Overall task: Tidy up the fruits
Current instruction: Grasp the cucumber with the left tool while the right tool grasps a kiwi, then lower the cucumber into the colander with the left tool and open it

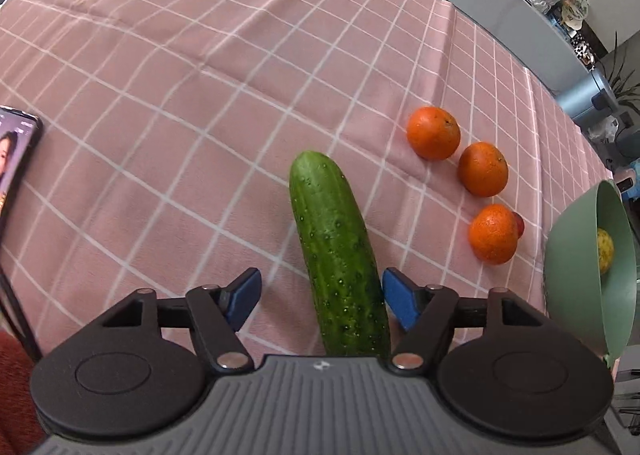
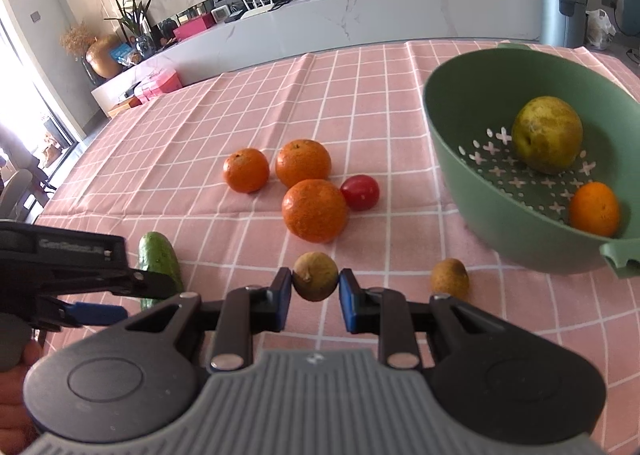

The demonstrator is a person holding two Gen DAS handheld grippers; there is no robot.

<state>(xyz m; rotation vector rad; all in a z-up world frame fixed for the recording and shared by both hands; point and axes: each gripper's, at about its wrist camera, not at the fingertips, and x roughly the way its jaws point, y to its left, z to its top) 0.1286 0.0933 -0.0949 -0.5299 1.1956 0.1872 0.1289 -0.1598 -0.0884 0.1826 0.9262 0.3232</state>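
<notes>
A phone (image 1: 16, 159) lies at the left edge of the pink checked cloth (image 1: 180, 75). Next comes the cucumber (image 1: 338, 255), lying flat on the cloth. The left gripper (image 1: 320, 297) sits over its near end with its jaws wide apart. The right blue pad (image 1: 400, 303) is just beside the cucumber's skin, and I cannot tell if it touches. The left pad is well apart from it, so nothing is squeezed.

To the right of the cucumber are three oranges (image 1: 434, 133) in a row. A red tomato (image 2: 360, 193) sits touching the nearest orange. Past them, at the right edge, is the green bowl (image 1: 576, 255).

In the right wrist view, the right gripper (image 2: 315, 291) is clenched on a small brown fruit (image 2: 315, 275). Both blue pads press on its sides. It is held low over the cloth, in front of the oranges. A second brown fruit (image 2: 450, 279) lies on the cloth just to the right, near the bowl's handle. The bowl has cross-shaped holes in its bottom. Inside it are a big yellow-green fruit (image 2: 547, 134) and one more orange (image 2: 594, 209), apart from each other.
</notes>
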